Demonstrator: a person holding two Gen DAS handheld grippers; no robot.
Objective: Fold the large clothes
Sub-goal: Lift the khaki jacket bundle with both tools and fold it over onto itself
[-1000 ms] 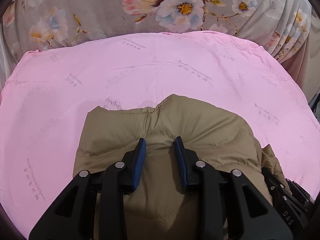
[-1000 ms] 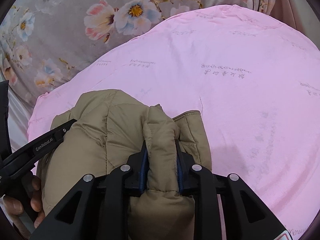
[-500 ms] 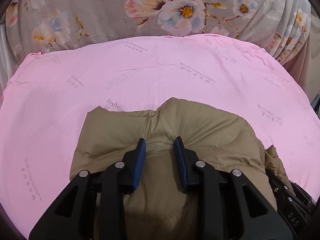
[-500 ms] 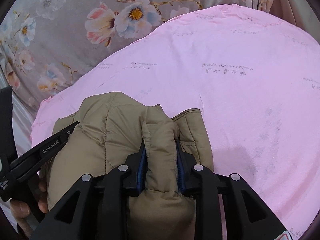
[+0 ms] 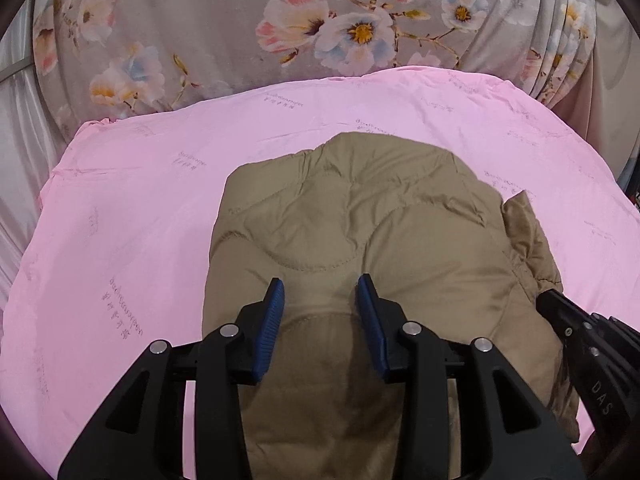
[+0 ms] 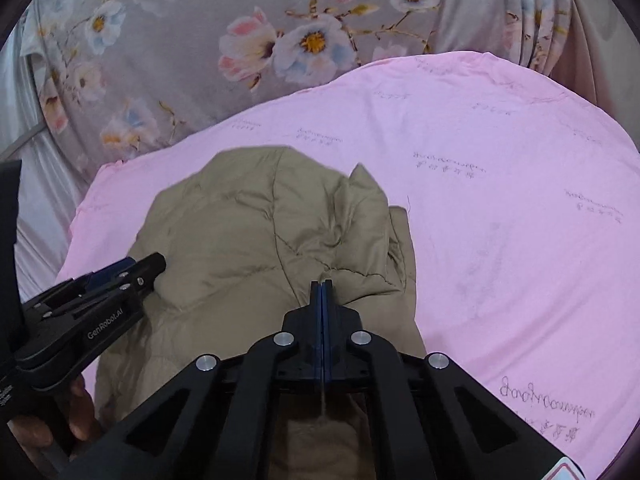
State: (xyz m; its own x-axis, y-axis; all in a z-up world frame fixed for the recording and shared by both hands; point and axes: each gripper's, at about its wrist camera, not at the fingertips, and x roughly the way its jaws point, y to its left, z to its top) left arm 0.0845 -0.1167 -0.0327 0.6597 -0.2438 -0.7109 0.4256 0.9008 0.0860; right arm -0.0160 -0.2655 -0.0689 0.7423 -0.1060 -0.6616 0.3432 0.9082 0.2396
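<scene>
A tan quilted puffer jacket (image 5: 360,232) lies bunched in a folded heap on the pink sheet (image 5: 120,208); it also shows in the right wrist view (image 6: 256,232). My left gripper (image 5: 322,284) is open, its blue pads (image 5: 276,304) standing apart over the jacket's near part. My right gripper (image 6: 322,284) is shut, pads pressed together over the jacket's right side; a thin bit of fabric or thread shows between them. The left gripper (image 6: 136,268) also shows in the right wrist view, resting on the jacket's left side.
A grey floral cloth (image 5: 320,28) hangs behind the pink sheet. Pale curtain folds (image 5: 560,52) hang at the back right. The right gripper's black body (image 5: 592,360) shows at the left view's right edge. Bare pink sheet (image 6: 500,240) lies right of the jacket.
The right gripper let go of the thick jacket fold it was pinching and closed fully. Both grippers drew back, and the jacket now lies flatter and farther out.
</scene>
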